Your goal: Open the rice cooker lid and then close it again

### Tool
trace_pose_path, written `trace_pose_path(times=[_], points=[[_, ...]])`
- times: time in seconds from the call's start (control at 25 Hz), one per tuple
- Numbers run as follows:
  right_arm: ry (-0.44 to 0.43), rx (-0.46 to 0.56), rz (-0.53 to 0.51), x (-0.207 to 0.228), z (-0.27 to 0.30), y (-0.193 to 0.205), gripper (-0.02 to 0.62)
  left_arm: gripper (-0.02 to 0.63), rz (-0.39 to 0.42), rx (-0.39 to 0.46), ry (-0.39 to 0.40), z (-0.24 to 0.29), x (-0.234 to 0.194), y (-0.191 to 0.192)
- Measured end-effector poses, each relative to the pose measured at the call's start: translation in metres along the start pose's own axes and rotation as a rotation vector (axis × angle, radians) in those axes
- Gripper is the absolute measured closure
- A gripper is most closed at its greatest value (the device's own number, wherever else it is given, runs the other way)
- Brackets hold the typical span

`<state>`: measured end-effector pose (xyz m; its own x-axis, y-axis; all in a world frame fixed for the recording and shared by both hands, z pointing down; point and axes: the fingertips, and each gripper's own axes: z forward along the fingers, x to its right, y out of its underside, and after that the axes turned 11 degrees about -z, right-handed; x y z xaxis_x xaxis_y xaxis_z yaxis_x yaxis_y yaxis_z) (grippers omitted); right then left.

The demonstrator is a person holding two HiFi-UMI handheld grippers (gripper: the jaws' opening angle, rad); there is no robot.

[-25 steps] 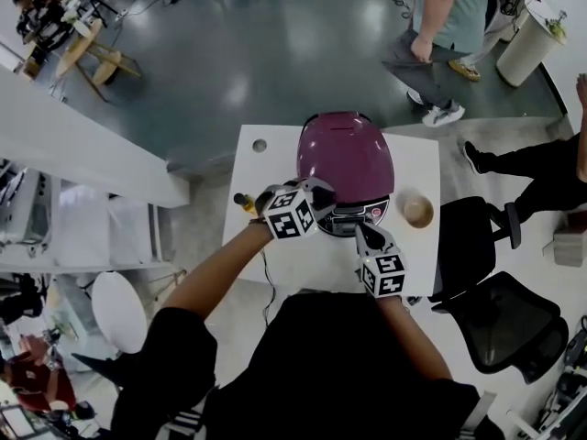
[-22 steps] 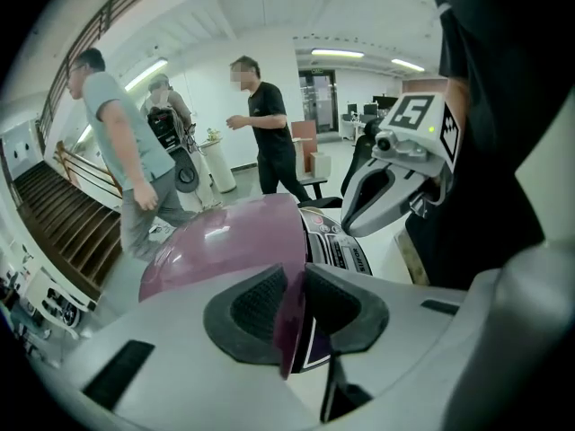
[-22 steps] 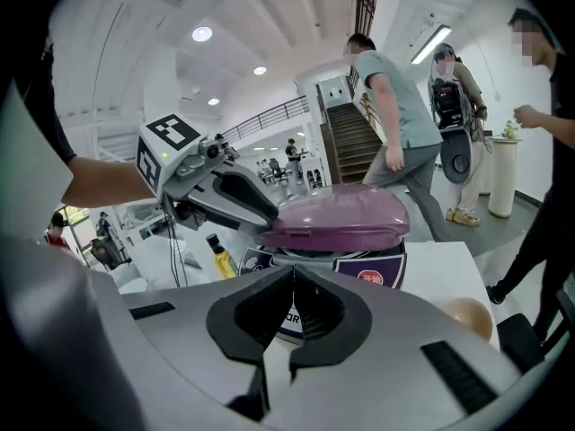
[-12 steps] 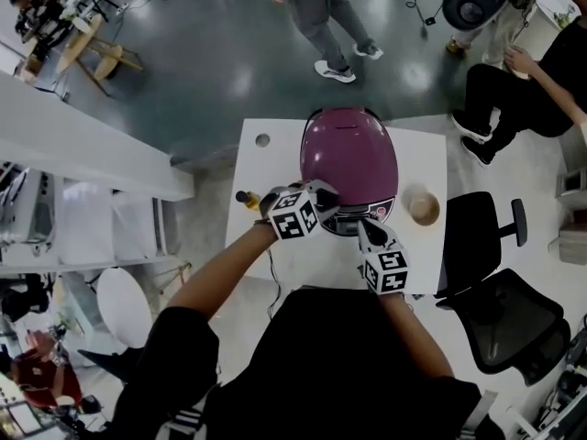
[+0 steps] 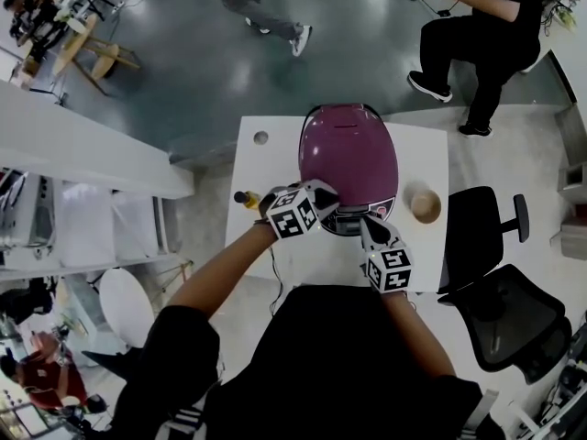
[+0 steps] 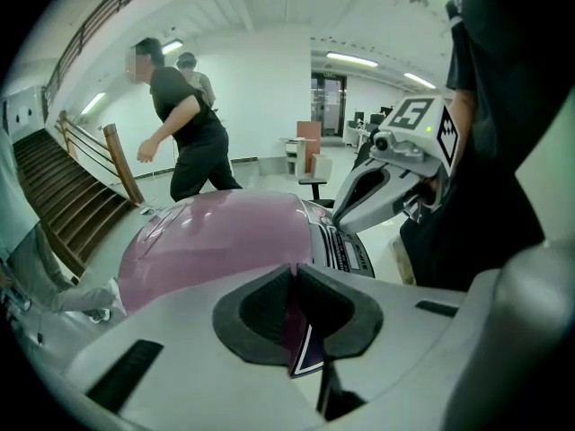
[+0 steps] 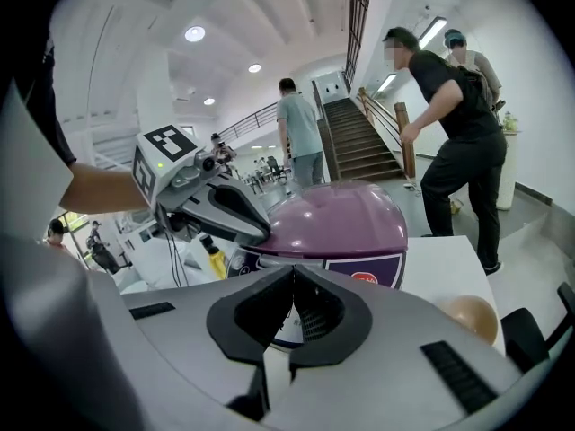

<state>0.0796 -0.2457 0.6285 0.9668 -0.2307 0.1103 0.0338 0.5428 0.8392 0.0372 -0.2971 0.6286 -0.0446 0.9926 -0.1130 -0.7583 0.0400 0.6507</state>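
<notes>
A purple rice cooker (image 5: 348, 154) stands with its lid down on the white table (image 5: 266, 168), its control panel (image 5: 353, 216) facing me. My left gripper (image 5: 326, 205) rests at the cooker's front left edge. Its jaws have just been closing. In the left gripper view they (image 6: 293, 272) meet at the tips, and only the cooker's purple front (image 6: 216, 241) shows behind them. My right gripper (image 5: 367, 224) is shut at the front right, by the panel. In the right gripper view (image 7: 293, 272) it points at the cooker's (image 7: 341, 218) lower front.
A brown cup (image 5: 424, 205) sits right of the cooker and a yellow bottle (image 5: 243, 200) left of it. A round hole (image 5: 261, 138) marks the table's far left corner. A black office chair (image 5: 481, 236) stands to the right. People move on the floor beyond.
Both grippers have stayed at the cooker's front. The lid is still down. The people beyond the table have walked to other spots.
</notes>
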Motion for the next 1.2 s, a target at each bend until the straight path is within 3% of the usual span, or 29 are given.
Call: trace_pose_path(times=[0.2,0.4,0.68,0.92,1.2], points=[[-0.001,0.001,0.013,0.001,0.001,0.001,0.595,0.591,0.011,-0.03,0.002,0.003,0.0,0.002],[-0.006,-0.004,0.017,0.002,0.002,0.002,0.595,0.594,-0.048,-0.017,-0.015,0.004,0.0,0.002],[-0.02,0.013,0.042,0.001,0.0,-0.007,0.595,0.598,-0.036,-0.046,-0.018,0.005,0.002,0.003],[-0.003,-0.007,-0.069,0.002,-0.003,-0.006,0.595,0.6,-0.035,-0.094,-0.027,0.008,0.004,0.0],[0.012,-0.022,-0.076,0.007,-0.011,0.001,0.595,0.601,-0.018,-0.183,-0.031,0.01,0.001,0.003]])
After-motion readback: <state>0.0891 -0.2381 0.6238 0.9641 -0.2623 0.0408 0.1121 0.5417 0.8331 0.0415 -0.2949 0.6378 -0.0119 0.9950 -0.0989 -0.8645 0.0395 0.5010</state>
